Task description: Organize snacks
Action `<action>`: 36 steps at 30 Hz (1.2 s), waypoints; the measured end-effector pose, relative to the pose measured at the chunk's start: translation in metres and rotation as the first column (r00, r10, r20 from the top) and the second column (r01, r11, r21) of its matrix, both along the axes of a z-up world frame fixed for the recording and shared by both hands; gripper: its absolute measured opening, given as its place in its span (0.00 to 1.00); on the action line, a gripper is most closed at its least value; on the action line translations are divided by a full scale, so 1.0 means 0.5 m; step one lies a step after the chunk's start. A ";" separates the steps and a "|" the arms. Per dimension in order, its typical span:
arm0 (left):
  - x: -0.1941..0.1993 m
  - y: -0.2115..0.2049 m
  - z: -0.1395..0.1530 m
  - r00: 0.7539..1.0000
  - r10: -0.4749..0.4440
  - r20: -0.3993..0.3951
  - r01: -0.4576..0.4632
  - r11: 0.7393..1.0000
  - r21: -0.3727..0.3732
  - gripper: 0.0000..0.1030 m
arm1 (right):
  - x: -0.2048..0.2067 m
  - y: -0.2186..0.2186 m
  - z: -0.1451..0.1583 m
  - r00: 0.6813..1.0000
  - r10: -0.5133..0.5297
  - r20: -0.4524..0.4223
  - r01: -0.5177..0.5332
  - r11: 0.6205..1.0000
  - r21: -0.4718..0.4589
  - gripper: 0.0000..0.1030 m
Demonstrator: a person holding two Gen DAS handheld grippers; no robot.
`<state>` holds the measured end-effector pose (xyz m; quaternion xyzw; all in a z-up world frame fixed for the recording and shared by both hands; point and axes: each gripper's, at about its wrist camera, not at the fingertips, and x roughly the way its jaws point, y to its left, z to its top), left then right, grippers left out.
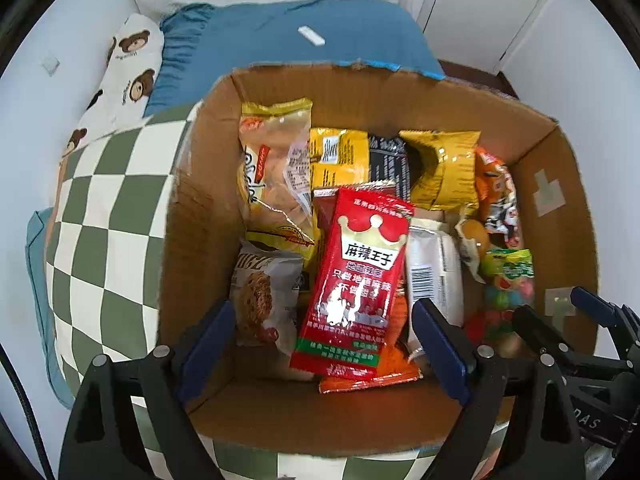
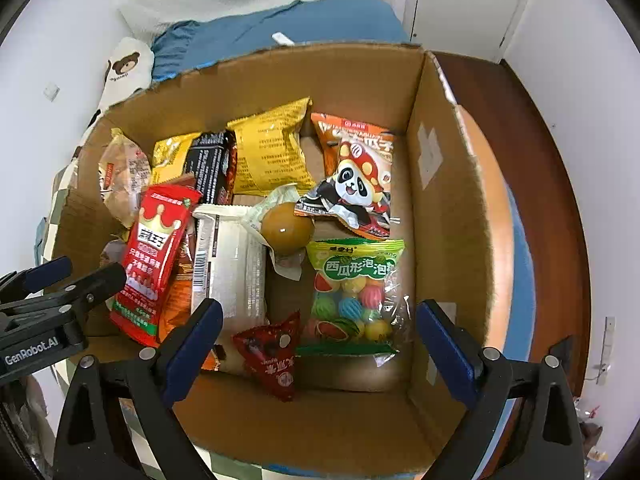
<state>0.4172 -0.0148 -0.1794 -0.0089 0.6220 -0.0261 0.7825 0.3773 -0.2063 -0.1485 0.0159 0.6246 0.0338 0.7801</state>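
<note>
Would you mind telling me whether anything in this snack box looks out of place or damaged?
The cardboard box has a ragged, torn far rim with no flap there. Inside, the snacks lie jumbled: the red crown packet rests tilted across other packets. Nothing looks spilled.

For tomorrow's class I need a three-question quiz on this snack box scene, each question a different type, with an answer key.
1. True or false: the left gripper is clamped on the red crown packet.
2. Multiple choice: in the right wrist view, what lies right behind the watermelon gum bag inside the cardboard box? A) a glass jar B) the panda packet C) a metal can
3. Fill in: the right gripper has its jaws ____.

Key: 1 false, both blue pads stand wide apart on either side of it. 2 B. 3 open.
</note>
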 end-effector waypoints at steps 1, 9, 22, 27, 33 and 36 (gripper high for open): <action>-0.007 0.000 0.008 1.000 -0.001 0.012 0.001 1.000 0.003 0.88 | -0.006 0.001 0.007 1.000 -0.001 0.013 0.001 1.000 -0.002 0.96; -0.091 0.017 0.098 0.987 -0.003 0.160 0.001 1.000 0.012 0.88 | -0.072 -0.004 0.099 0.990 -0.011 0.143 0.013 1.000 -0.013 0.96; -0.274 0.045 0.265 0.926 0.011 0.378 -0.007 1.000 -0.013 0.88 | -0.269 0.008 0.296 0.930 0.000 0.368 0.004 1.000 -0.009 0.98; -0.343 0.050 0.302 0.906 0.002 0.423 0.006 1.000 -0.016 0.88 | -0.342 0.008 0.362 0.903 0.003 0.429 0.003 1.000 -0.012 0.99; -0.411 0.051 0.341 0.883 -0.009 0.469 0.012 1.000 -0.005 0.88 | -0.424 0.011 0.425 0.873 0.006 0.488 0.004 1.000 -0.020 0.99; -0.439 0.051 0.360 0.874 -0.014 0.486 0.016 1.000 0.000 0.88 | -0.460 0.008 0.448 0.861 0.000 0.508 0.006 1.000 -0.010 0.99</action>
